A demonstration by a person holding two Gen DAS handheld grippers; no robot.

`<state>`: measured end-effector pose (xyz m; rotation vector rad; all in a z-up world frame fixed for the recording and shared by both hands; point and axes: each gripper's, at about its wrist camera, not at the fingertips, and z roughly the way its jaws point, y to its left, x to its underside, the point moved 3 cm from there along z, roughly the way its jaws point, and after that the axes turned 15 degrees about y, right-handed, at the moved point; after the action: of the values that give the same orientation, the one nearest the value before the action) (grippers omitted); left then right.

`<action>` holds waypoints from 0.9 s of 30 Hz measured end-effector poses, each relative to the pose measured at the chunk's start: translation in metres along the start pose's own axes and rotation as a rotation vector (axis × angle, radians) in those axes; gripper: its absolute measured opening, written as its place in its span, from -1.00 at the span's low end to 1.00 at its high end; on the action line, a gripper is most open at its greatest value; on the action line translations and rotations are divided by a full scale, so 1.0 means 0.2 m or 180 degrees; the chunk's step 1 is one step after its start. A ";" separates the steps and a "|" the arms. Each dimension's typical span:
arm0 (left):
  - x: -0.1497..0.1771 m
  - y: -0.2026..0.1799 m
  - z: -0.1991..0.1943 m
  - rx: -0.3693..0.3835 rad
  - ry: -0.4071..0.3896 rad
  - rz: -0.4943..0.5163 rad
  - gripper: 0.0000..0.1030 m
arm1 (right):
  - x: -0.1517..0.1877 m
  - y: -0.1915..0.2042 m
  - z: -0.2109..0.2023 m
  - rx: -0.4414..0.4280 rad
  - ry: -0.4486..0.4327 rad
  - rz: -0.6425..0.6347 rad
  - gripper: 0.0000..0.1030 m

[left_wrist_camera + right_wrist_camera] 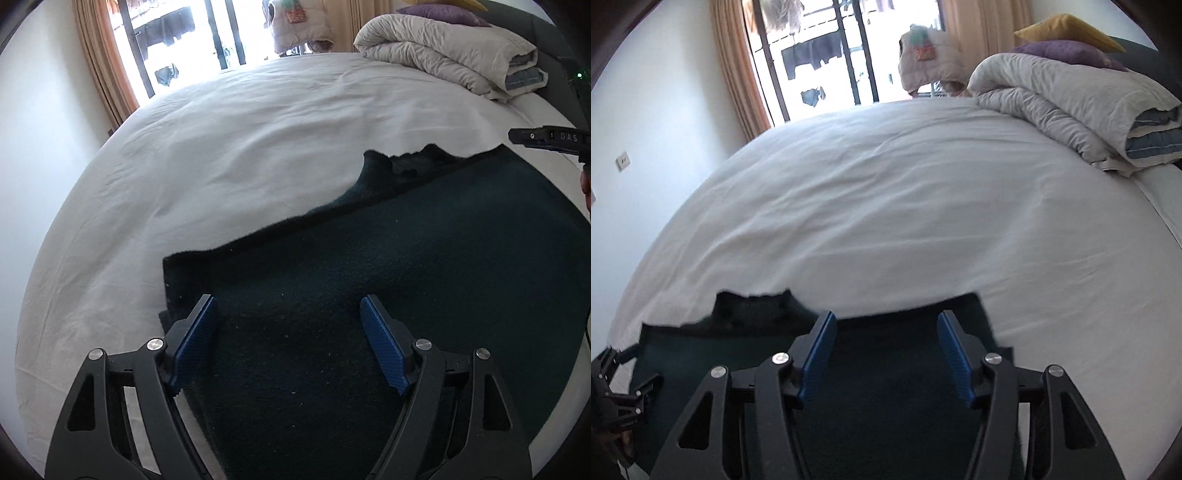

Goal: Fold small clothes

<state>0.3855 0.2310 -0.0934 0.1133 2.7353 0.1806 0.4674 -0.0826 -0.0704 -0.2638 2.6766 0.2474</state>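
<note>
A dark green fleece garment [388, 258] lies flat on the white bed sheet [229, 155], folded over with a ragged collar edge at its far side. My left gripper [288, 306] hovers open over its near left corner, blue pads [195, 332] apart with only cloth beneath them. In the right wrist view the same garment [701, 343] fills the bottom, and my right gripper [886, 325] stands open above its far edge with nothing pinched. The right gripper's tip [546, 138] shows at the left view's right edge; the left gripper [624, 373] shows at bottom left of the right view.
A rolled beige duvet [443, 48] with purple and yellow pillows [1067, 40] lies at the far right of the bed. Behind the bed are a barred window [820, 55] and orange curtains [99, 55]. A white wall with a socket [623, 161] is to the left.
</note>
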 end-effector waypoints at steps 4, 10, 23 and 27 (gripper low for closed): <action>0.01 0.07 0.01 0.0158 -0.0007 -0.0120 0.58 | 0.14 -0.07 0.24 0.0104 0.0270 0.0170 -0.29; 0.03 0.10 0.04 0.0118 -0.0096 -0.0144 0.64 | 0.18 -0.25 0.20 0.0112 0.0056 0.0494 -0.61; 0.17 0.24 0.09 0.0200 -0.0072 -0.0582 0.70 | 0.44 0.22 -0.09 -0.1016 -0.0169 0.0089 0.14; 0.18 0.24 0.10 0.0206 -0.0068 -0.0581 0.70 | 0.55 0.15 0.03 -0.0999 0.0030 0.0202 -0.07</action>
<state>0.3636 0.2846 -0.1179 -0.1160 2.7122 0.0396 0.3656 -0.0688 -0.1195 -0.2752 2.6503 0.6893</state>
